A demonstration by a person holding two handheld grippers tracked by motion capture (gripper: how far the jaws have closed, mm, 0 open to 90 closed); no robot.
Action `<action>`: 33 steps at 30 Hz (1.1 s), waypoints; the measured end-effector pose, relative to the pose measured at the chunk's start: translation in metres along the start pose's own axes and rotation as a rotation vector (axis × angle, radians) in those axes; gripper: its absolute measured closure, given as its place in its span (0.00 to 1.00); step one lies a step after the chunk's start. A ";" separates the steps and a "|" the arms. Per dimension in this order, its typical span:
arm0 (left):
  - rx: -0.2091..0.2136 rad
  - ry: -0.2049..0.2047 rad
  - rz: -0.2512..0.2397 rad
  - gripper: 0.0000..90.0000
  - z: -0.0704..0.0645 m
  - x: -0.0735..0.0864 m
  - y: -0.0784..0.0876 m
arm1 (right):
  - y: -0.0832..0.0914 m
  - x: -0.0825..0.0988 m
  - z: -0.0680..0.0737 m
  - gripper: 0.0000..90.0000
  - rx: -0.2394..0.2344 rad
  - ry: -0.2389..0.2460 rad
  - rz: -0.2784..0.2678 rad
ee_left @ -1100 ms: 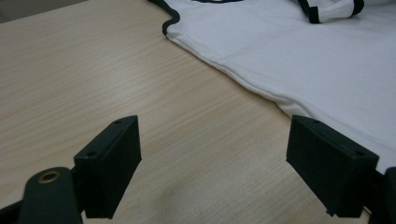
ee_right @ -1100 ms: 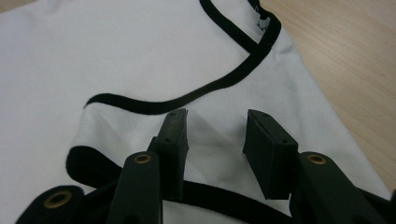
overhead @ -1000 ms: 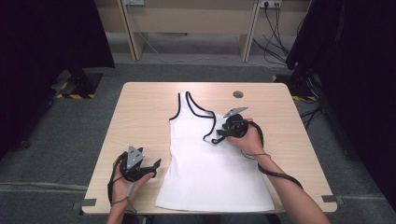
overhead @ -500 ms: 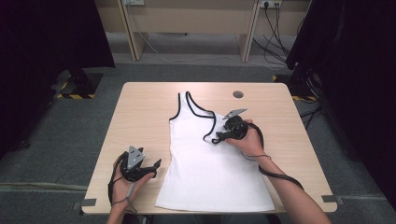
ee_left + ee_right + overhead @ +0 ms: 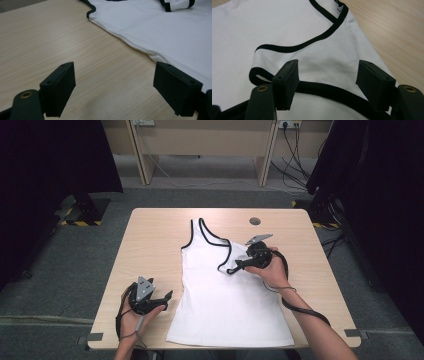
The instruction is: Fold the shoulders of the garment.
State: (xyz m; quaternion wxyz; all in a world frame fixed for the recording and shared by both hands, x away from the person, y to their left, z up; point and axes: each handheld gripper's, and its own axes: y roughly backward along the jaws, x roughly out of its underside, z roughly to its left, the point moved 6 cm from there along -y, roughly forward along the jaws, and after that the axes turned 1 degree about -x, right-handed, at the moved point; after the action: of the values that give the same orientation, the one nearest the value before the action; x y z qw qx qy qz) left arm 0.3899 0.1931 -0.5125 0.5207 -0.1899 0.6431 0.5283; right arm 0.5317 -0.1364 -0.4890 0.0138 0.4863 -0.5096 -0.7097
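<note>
White tank top (image 5: pixel 220 295) flat on table (image 5: pixel 150 245); R gripper (image 5: pixel 327 82) jaws just opened above folded strap, nothing pinched; L gripper (image 5: pixel 113 90) spread.

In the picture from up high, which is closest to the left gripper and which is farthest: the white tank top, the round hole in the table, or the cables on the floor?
From the left gripper:
1. White tank top, just to its right on the table.
2. Round hole, near the table's far edge, right of middle.
3. Cables, on the floor beyond the table, far right.
</note>
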 end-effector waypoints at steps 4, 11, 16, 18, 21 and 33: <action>-0.002 -0.003 0.000 0.19 0.000 0.000 0.000 | 0.008 -0.001 -0.001 0.37 0.003 -0.001 -0.012; -0.003 -0.005 0.000 0.19 -0.001 0.000 0.000 | 0.014 0.001 -0.002 0.35 0.007 -0.012 -0.014; -0.002 -0.004 0.000 0.19 -0.001 0.000 0.000 | 0.017 0.004 -0.003 0.33 0.012 -0.022 -0.014; -0.003 -0.005 0.001 0.19 -0.001 0.000 0.000 | 0.019 0.004 -0.003 0.32 0.014 -0.024 -0.014; -0.002 -0.008 0.001 0.19 -0.001 0.000 0.000 | 0.023 0.005 -0.003 0.31 0.016 -0.023 -0.015; -0.002 -0.011 -0.001 0.19 -0.001 0.000 0.000 | 0.035 0.014 -0.002 0.30 0.025 -0.028 -0.023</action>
State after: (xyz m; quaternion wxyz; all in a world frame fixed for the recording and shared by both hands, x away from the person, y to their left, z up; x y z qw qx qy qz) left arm 0.3894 0.1921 -0.5125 0.5243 -0.1877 0.6396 0.5299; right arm 0.5090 -0.1620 -0.4725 -0.0076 0.4821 -0.5130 -0.7102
